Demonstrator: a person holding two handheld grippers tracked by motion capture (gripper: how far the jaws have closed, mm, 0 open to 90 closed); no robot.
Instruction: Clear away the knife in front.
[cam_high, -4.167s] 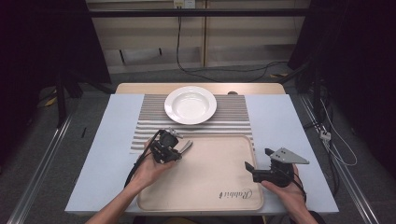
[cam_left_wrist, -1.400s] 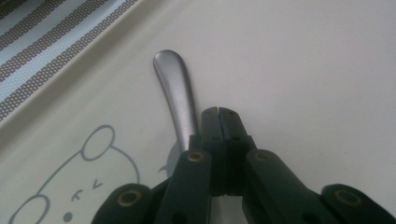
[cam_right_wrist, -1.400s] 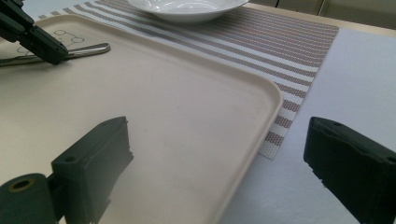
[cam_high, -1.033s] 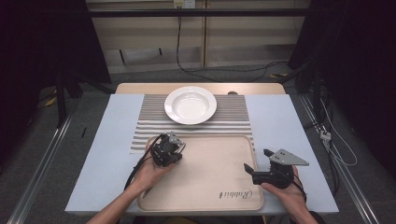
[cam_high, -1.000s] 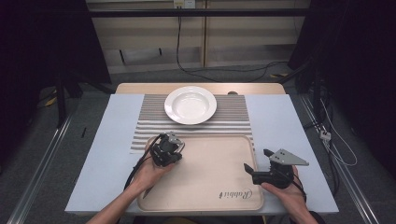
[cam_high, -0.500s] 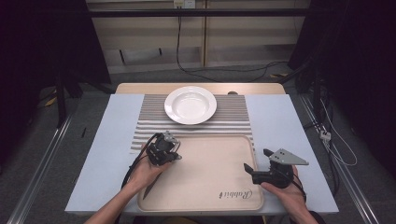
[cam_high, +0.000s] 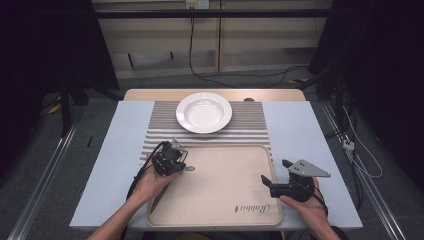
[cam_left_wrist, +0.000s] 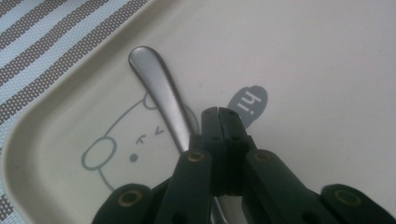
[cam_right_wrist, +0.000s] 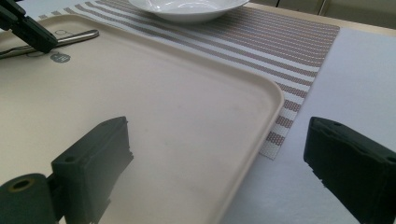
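Overhead, the left gripper (cam_high: 176, 159) sits over the near-left corner of the beige tray (cam_high: 225, 200), while the right gripper (cam_high: 280, 175) rests at the tray's right edge with its jaws wide apart; a white plate (cam_high: 204, 112) stands on the striped mat (cam_high: 250, 127) beyond. Close up, the left gripper view shows the black jaws pressed together with nothing between them, just beside a metal spoon handle (cam_left_wrist: 161, 93) lying on the tray's printed bear (cam_left_wrist: 121, 149). Finally, the right gripper view shows the spread jaws straddling the tray's rim (cam_right_wrist: 261, 116); the utensil (cam_right_wrist: 70, 38) lies at the far corner.
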